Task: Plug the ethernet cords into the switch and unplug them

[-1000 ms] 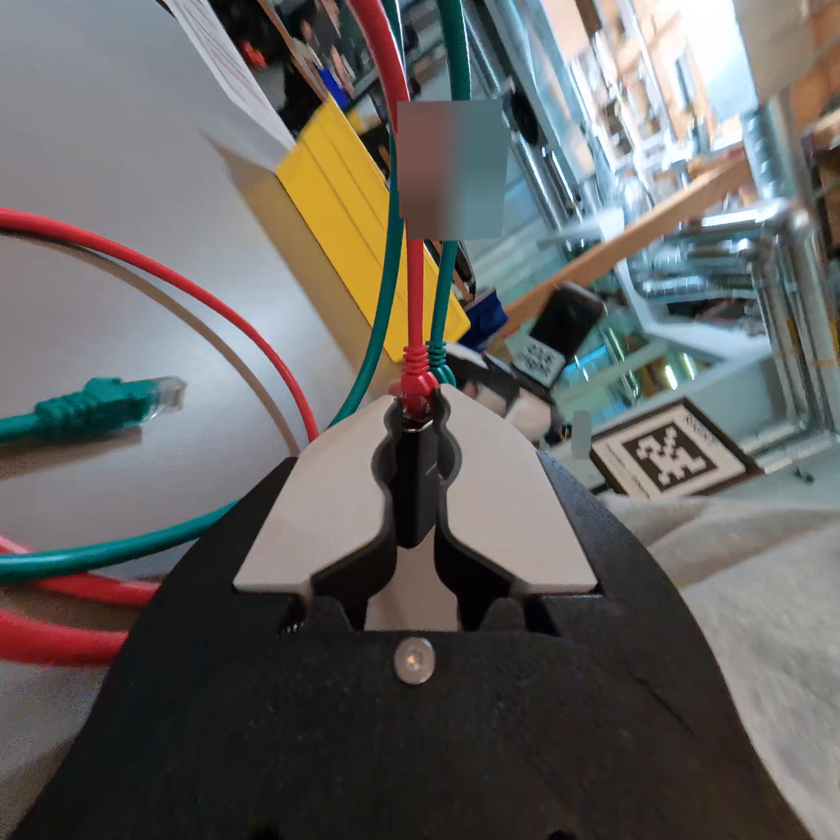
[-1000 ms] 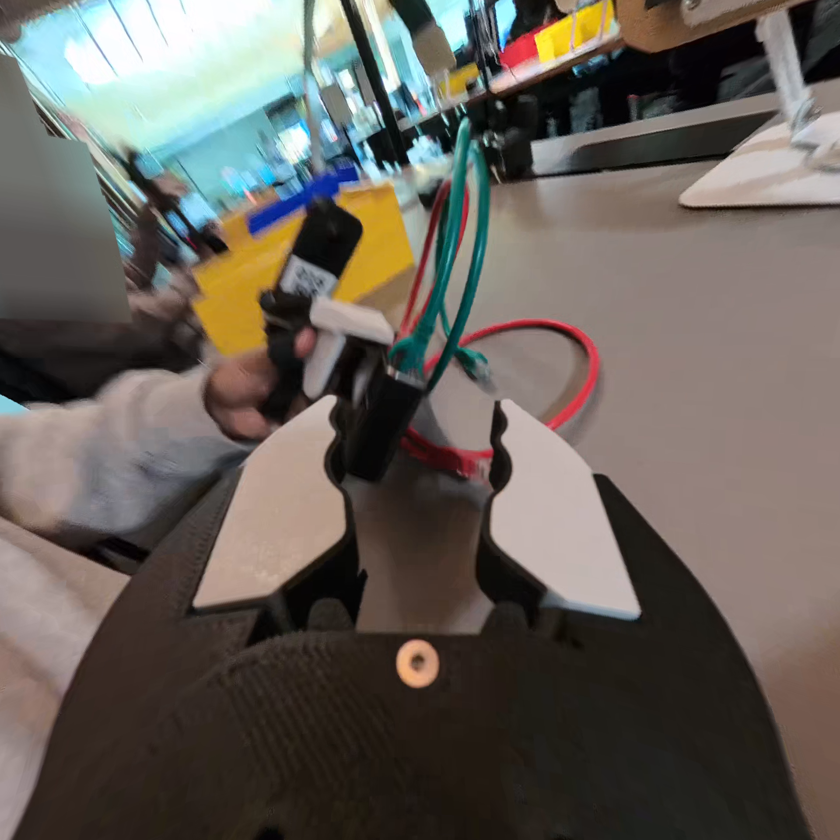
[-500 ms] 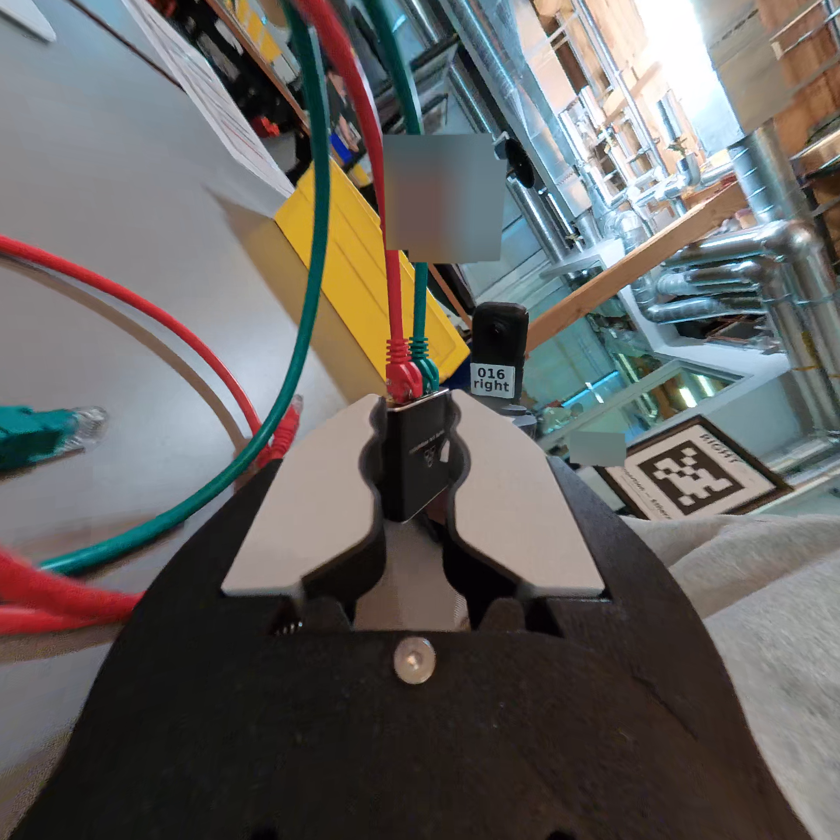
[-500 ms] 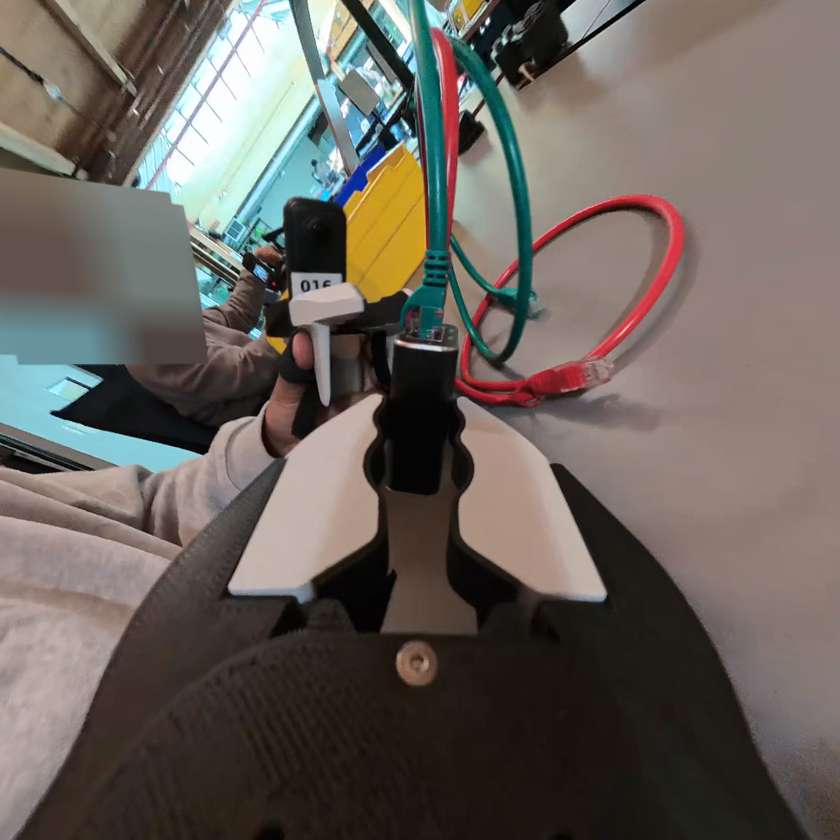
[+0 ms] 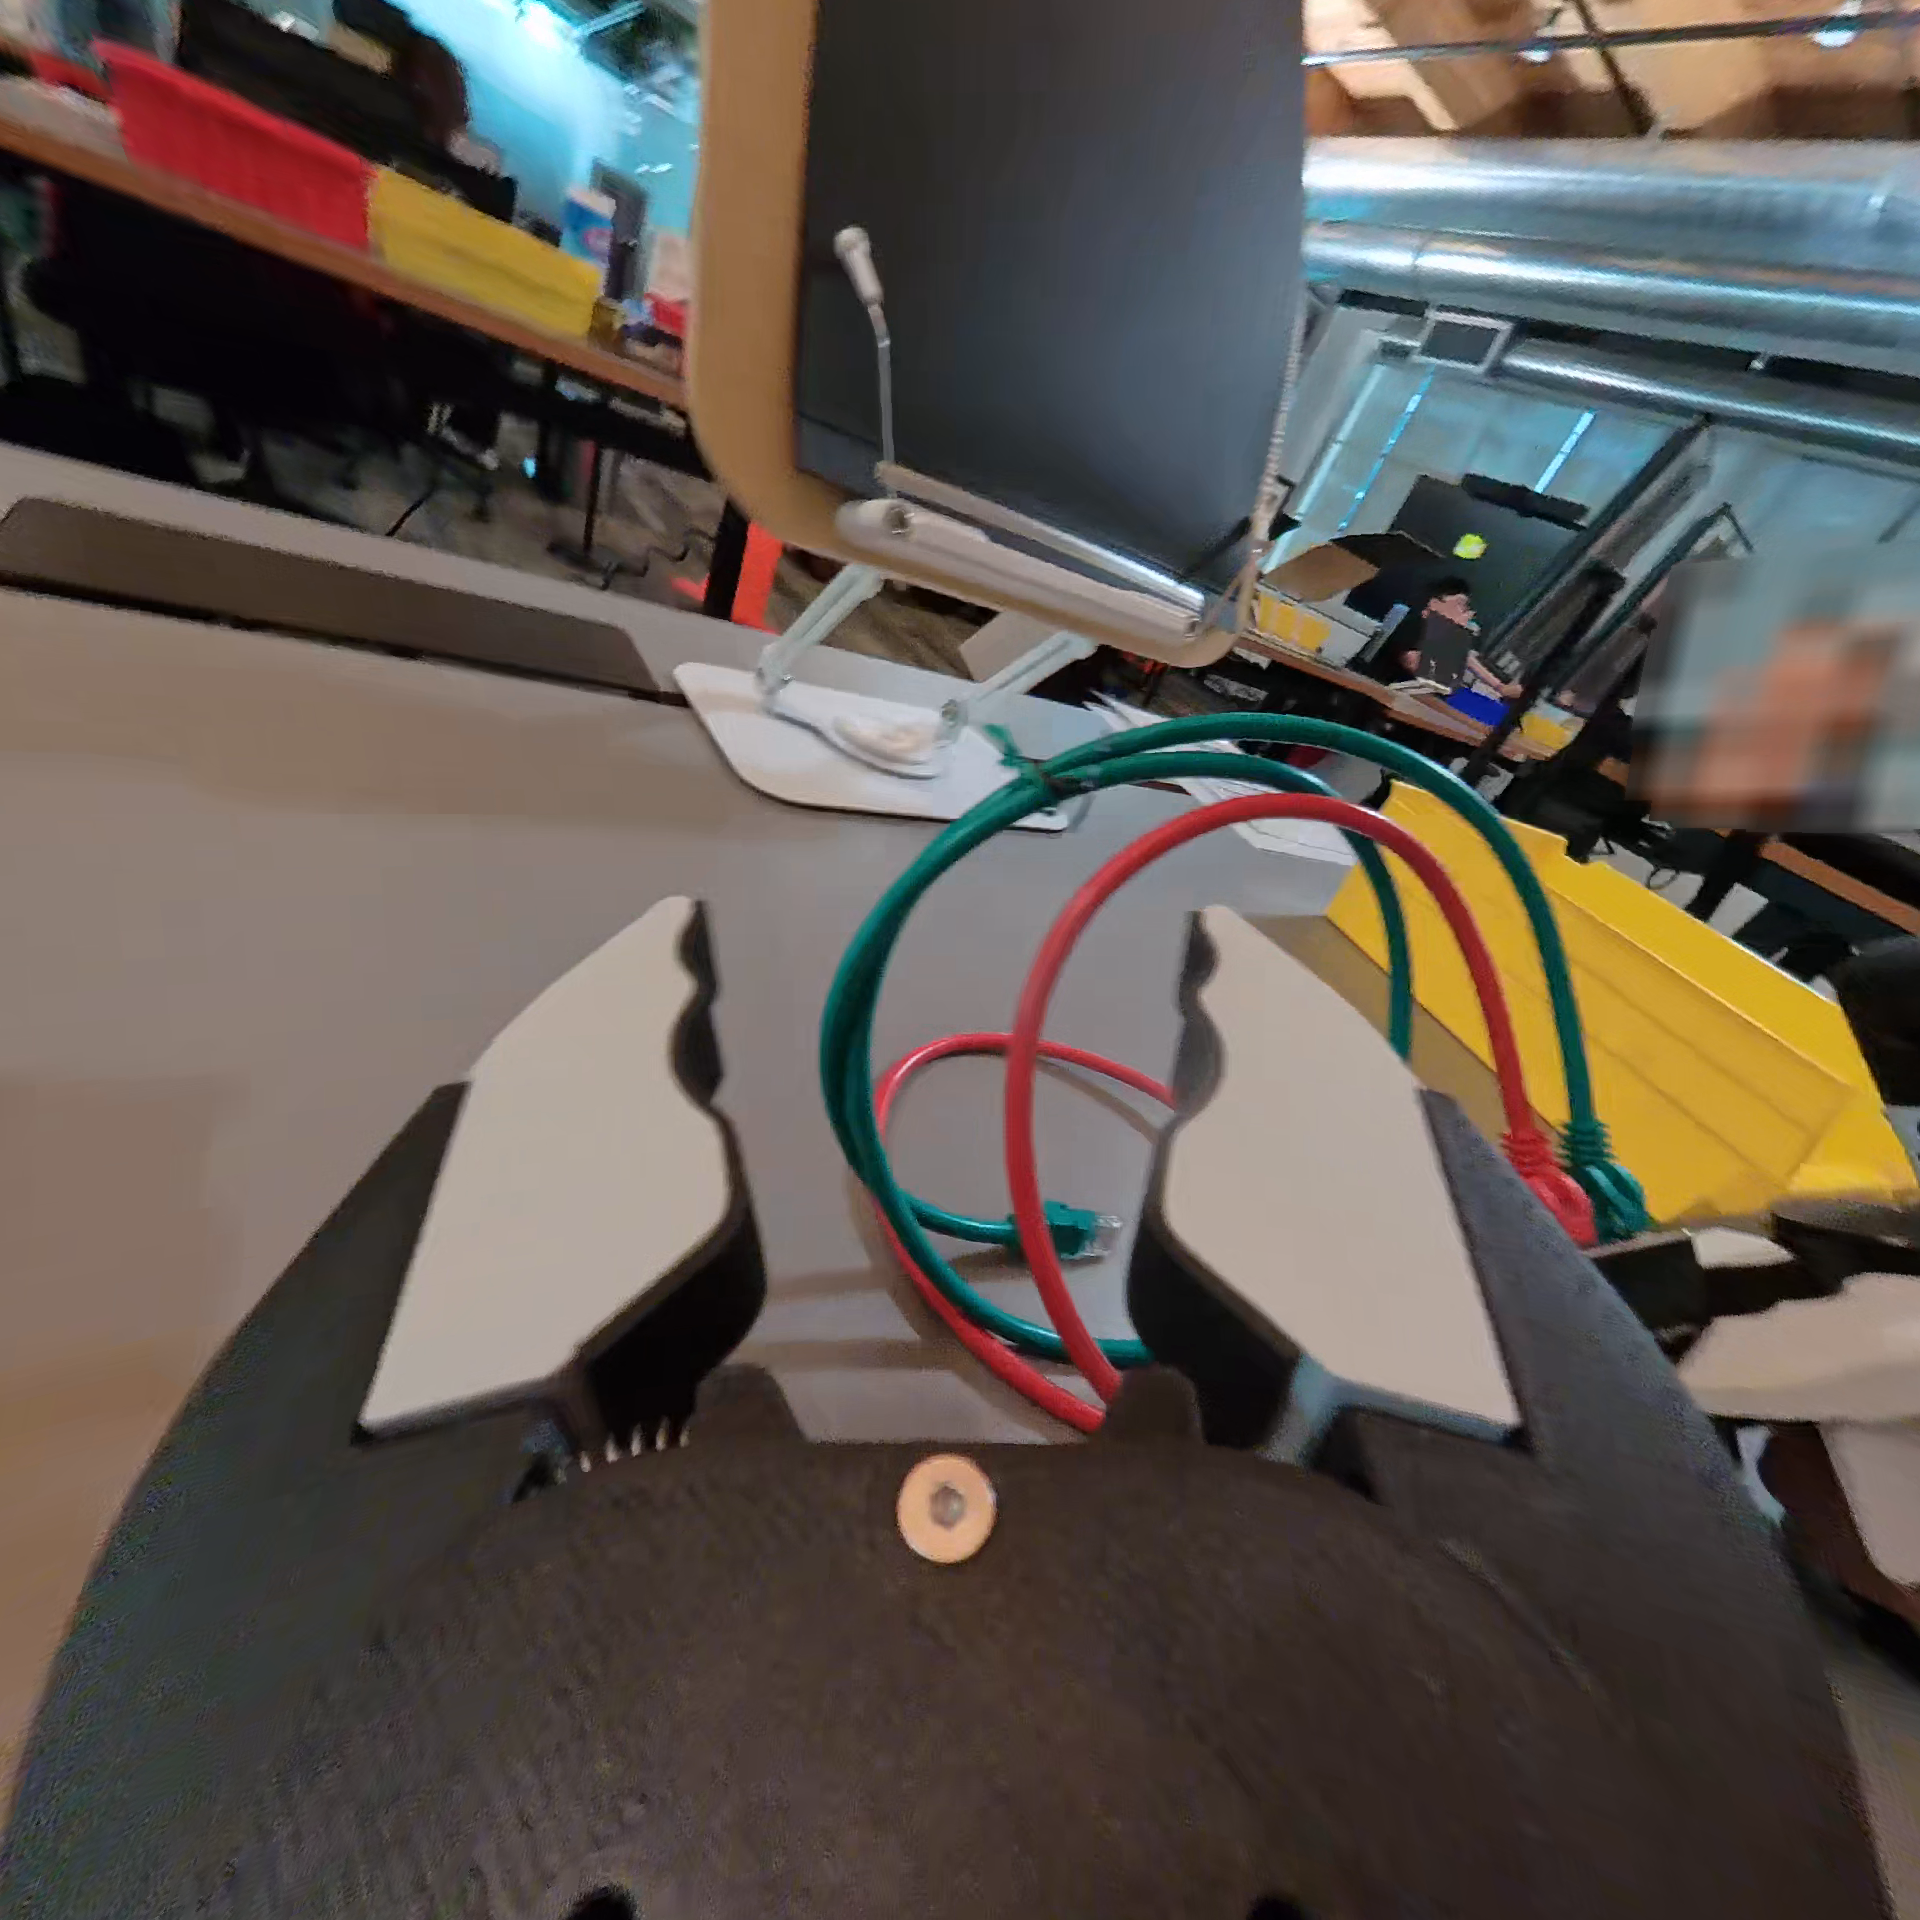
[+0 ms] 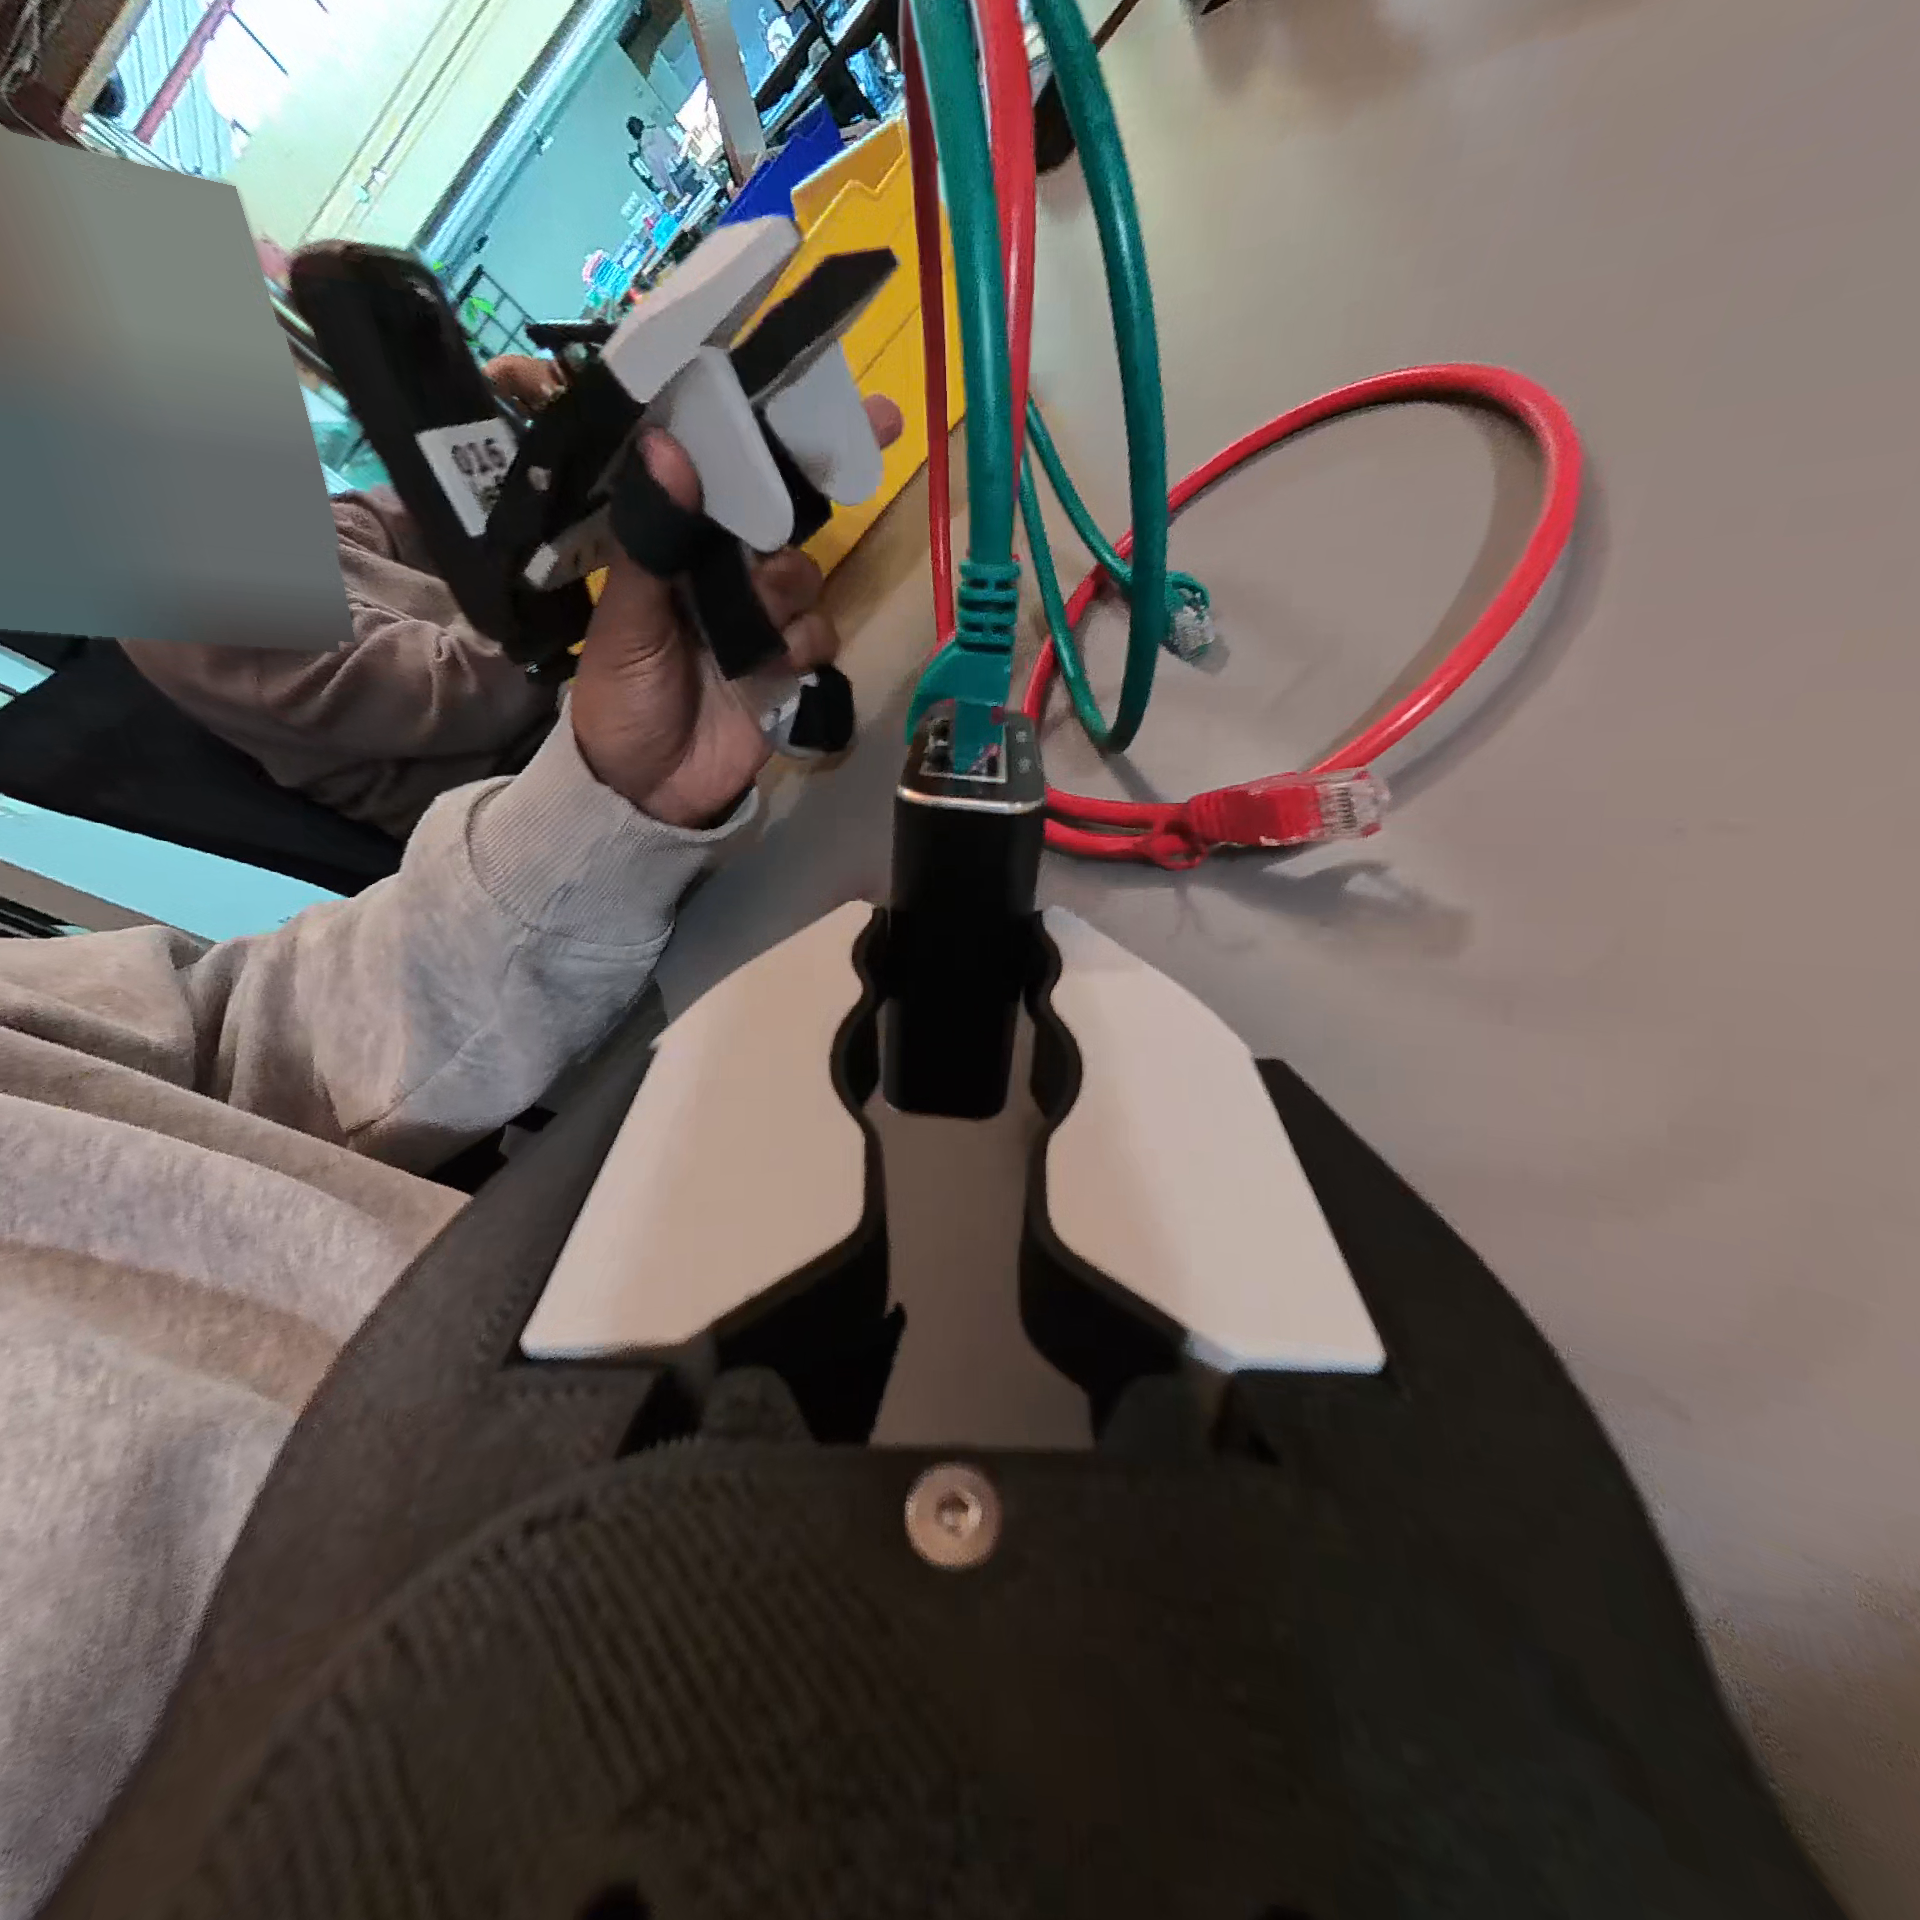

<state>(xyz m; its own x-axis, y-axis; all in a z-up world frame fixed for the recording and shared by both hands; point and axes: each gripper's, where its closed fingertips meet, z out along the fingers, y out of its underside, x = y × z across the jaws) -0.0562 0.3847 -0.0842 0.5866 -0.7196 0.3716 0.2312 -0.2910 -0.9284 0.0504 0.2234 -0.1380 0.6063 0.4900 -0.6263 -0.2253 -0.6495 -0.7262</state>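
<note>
We clench the switch (image 6: 966,935) in our right hand-held gripper (image 6: 961,935), frame centre; our left hand-held gripper (image 5: 945,997) gapes, released.

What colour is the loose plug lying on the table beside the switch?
Red, with a clear tip; the right wrist view shows it best, right of the switch.

The left claw (image 5: 945,1081) is gaping wide, its two pale fingers (image 5: 582,1174) spread far apart with nothing pinched between them. Seen from the right wrist view, this same claw (image 6: 769,416) is being held aloft in the person's left hand (image 6: 675,686), tilted, a grey sleeve (image 6: 488,977) covering the wrist. The right claw (image 6: 961,997) is pinching its white fingers (image 6: 1174,1164) tight against the sides of the black switch (image 6: 961,935), which is sticking out forward beyond the fingertips.
</note>
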